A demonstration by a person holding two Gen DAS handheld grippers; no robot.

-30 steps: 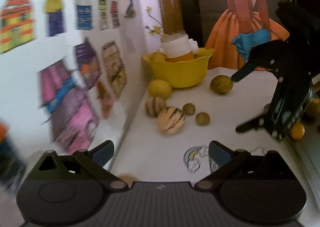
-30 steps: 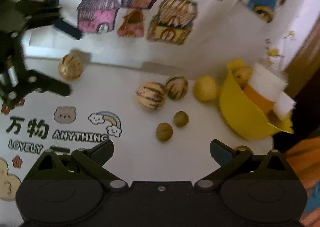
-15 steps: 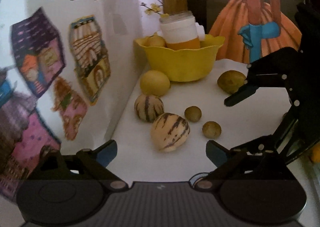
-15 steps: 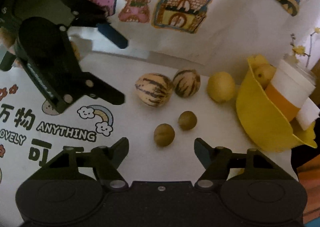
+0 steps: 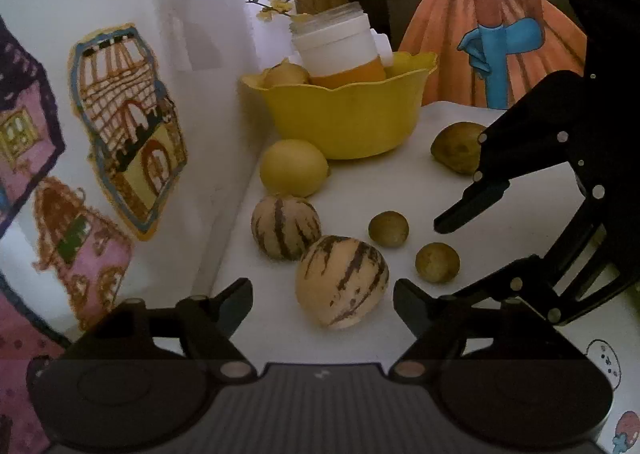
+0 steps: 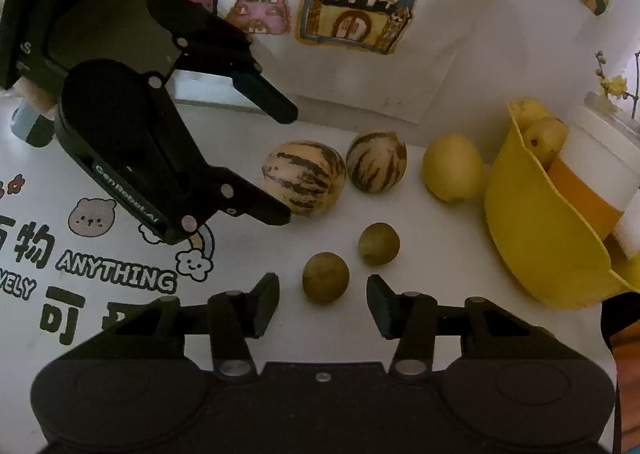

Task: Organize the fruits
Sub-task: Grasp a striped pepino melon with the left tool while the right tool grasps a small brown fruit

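1. Since the earlier frames, both tongs have been brought closer to the fruit cluster, and the striped and green fruits are now seen larger in both wrist views.
2. The left tongs are held wide open and empty; the nearer striped melon is seen lying between their fingertips on the white surface, though contact cannot be told.
3. The right tongs are likewise spread open with nothing gripped; a small green fruit is framed just ahead of the gap between the fingers.
4. A second small green fruit is set just beside the first, apart from it.
5. A second striped melon is placed close beside the first, and a yellow lemon is found beyond it, near the yellow bowl.
6. An orange-and-white jar and a pale yellow fruit are held in the bowl.
7. A larger brownish-green fruit is seen alone right of the bowl, partly hidden by the right tongs.
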